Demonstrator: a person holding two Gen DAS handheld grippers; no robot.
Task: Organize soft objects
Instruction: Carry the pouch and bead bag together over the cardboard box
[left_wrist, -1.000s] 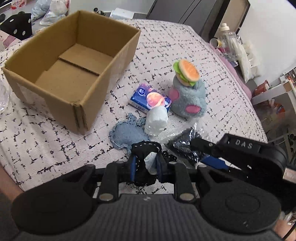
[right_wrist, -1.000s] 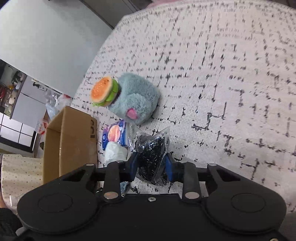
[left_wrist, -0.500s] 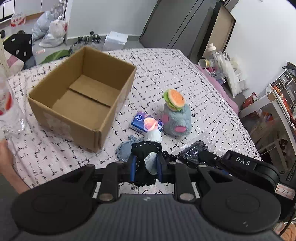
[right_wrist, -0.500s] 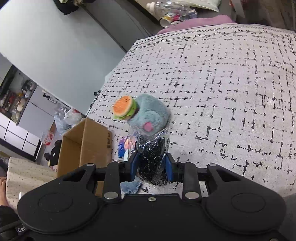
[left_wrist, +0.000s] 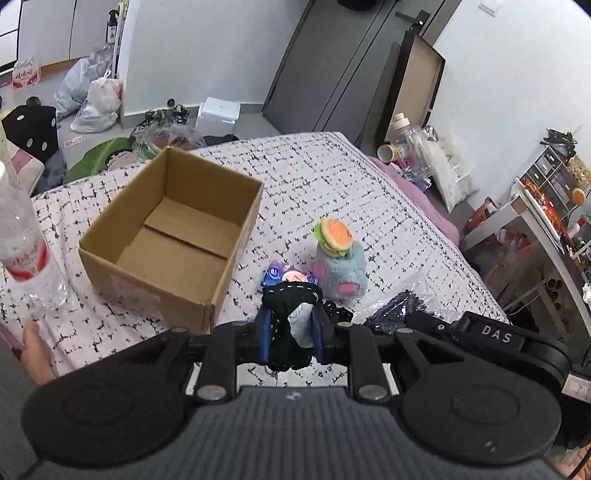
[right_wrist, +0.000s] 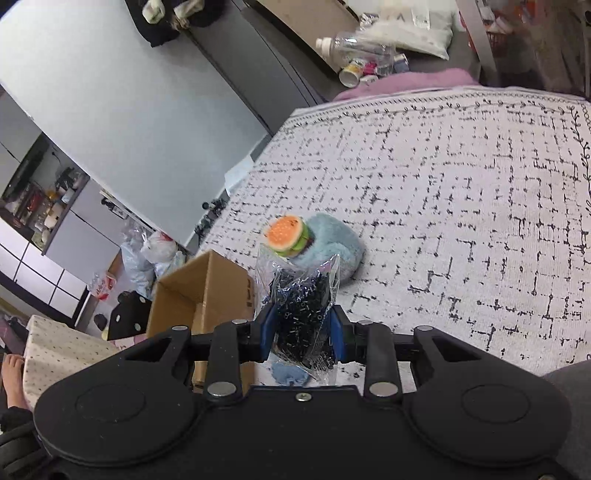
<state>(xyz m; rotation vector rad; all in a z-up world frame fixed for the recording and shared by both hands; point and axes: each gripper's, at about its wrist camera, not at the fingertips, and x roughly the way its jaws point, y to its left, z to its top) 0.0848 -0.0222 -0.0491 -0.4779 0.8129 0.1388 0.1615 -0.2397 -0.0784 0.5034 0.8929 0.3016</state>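
My left gripper is shut on a black and white sock bundle, lifted above the patterned bed cover. My right gripper is shut on a clear bag of black bits, also held off the cover; that gripper and bag show at the right of the left wrist view. An open cardboard box with nothing in it stands to the left. A blue-grey plush with a burger on top stands beyond the fingers, next to a purple tissue pack. A blue cloth piece lies below the right gripper.
A clear water bottle stands at the left edge near a person's hand. Bottles and cups crowd the bed's far right side. Bags lie on the floor behind. The cover stretches to the right.
Both grippers have risen with their loads, so the box, plush and tissue pack look smaller and farther. The blue cloth piece has dropped out of the left wrist view.
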